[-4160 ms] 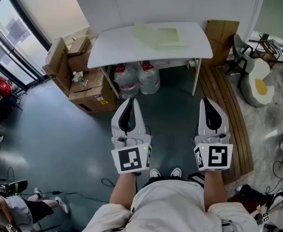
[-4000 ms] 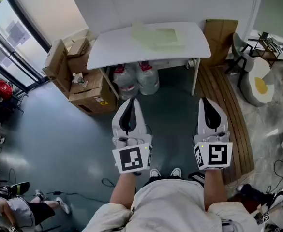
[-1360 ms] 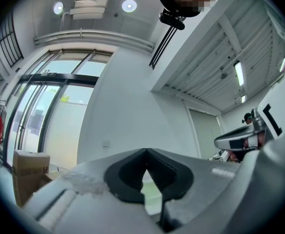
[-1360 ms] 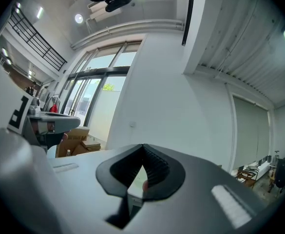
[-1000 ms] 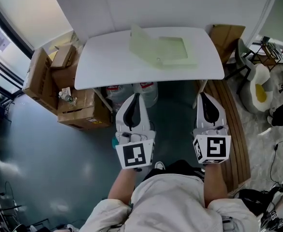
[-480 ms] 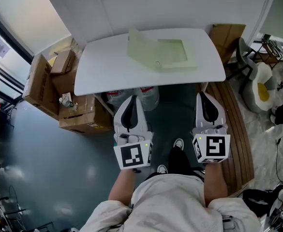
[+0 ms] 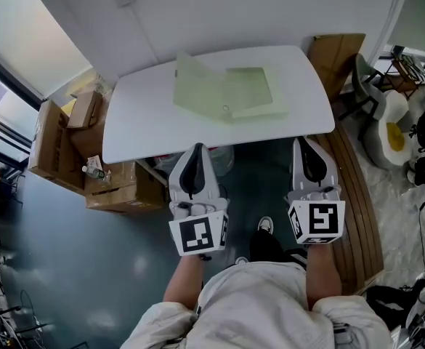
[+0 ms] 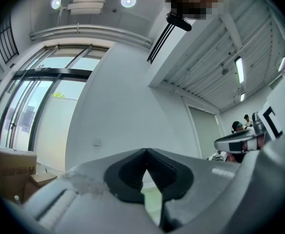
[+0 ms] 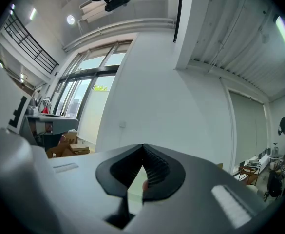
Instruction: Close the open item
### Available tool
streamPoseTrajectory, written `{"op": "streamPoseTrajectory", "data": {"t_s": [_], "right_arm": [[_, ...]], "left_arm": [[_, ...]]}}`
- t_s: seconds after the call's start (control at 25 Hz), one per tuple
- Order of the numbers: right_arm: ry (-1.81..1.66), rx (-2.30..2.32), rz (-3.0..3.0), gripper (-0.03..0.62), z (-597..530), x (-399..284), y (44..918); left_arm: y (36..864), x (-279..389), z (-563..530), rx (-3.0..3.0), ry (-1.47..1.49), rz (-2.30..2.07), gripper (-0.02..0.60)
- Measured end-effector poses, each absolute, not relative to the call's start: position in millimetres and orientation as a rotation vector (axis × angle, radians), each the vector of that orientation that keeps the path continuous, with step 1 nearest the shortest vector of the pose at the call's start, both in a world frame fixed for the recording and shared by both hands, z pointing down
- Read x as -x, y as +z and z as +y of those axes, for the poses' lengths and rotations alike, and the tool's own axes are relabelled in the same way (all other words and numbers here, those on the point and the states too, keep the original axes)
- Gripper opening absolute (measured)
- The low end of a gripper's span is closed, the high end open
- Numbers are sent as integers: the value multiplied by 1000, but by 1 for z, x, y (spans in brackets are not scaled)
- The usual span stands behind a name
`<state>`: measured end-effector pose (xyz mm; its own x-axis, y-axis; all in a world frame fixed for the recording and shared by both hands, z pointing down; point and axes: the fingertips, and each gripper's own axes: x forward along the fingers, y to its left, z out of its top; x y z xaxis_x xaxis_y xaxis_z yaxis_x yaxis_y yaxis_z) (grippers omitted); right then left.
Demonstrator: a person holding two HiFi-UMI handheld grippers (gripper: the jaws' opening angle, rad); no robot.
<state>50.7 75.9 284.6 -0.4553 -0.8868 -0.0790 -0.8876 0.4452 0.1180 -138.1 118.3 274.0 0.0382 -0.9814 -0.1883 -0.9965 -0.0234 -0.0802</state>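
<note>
In the head view, a pale green case (image 7: pixel 250 91) is seen lying open in the upper centre of the frame on the white table (image 7: pixel 139 122), its lid (image 7: pixel 195 89) raised at the left. Below the table's near edge, the left hand-held gripper (image 7: pixel 195 151) and the right hand-held gripper (image 7: pixel 304 144) are held side by side, well apart from the case. Both pairs of jaws are pressed together, empty. Boxes (image 7: pixel 59 133) are stacked at the table's left.

Pale green folder (image 7: pixel 227 93); white table (image 7: pixel 139 122); brown boxes (image 7: pixel 56 133)
</note>
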Motion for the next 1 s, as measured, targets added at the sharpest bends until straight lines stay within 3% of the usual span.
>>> {"op": "streamPoseTrajectory", "data": {"t_s": [1.0], "right_arm": [[149, 1650, 2626, 2, -89, -133, 284]], "left_arm": [[266, 70, -45, 2114, 88, 2069, 2]]}}
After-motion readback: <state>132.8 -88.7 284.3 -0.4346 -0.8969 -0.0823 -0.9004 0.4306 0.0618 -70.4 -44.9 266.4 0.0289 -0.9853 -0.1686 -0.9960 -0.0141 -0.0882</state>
